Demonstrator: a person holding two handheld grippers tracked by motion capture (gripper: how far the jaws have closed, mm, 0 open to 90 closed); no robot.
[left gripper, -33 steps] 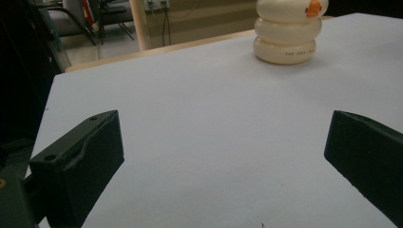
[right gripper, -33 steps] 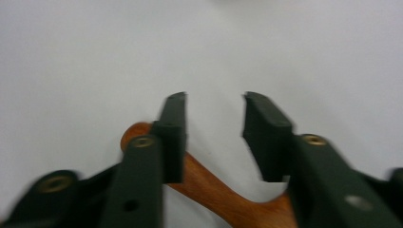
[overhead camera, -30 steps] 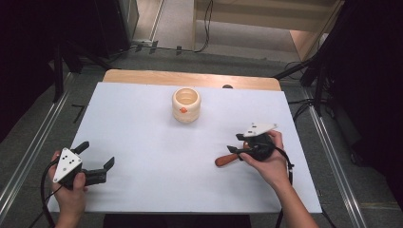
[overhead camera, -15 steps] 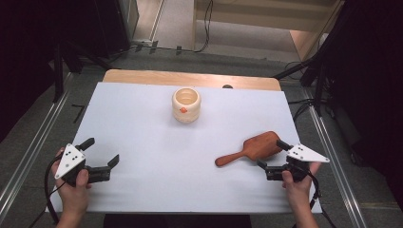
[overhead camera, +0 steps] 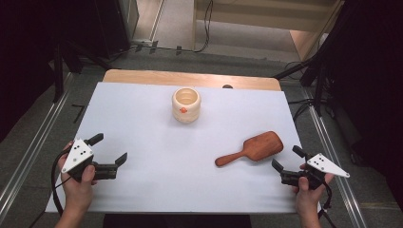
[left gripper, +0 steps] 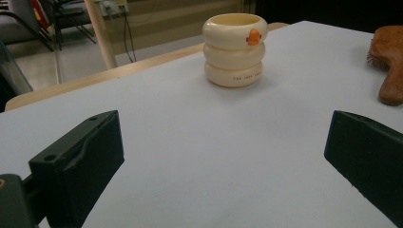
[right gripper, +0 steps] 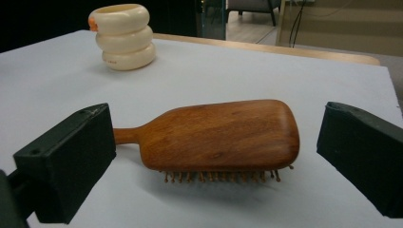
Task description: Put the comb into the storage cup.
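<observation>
A brown wooden hairbrush (overhead camera: 252, 148) lies bristles down on the white table (overhead camera: 142, 109) at the right, its handle pointing left. My right gripper (overhead camera: 286, 157) stands just right of the brush head, apart from it. Its jaws have just been opening and stand open with nothing between them. In the right gripper view the hairbrush (right gripper: 223, 135) lies just beyond the right gripper (right gripper: 218, 147). A cream ringed cup (overhead camera: 186, 104) with an orange mark stands upright at the far middle. My left gripper (overhead camera: 110, 148) is open and empty near the front left, facing the cup (left gripper: 234, 50).
A wooden strip (overhead camera: 142, 77) borders the table's far edge. Metal rails (overhead camera: 28, 161) run along both sides on the grey floor. Dark stands and cables (overhead camera: 304, 76) crowd the far corners. The brush's edge (left gripper: 388, 61) appears at the right in the left gripper view.
My right gripper let go of the hairbrush and drew back to the right front; the brush stays flat on the table. The left gripper shifted slightly forward and right.
</observation>
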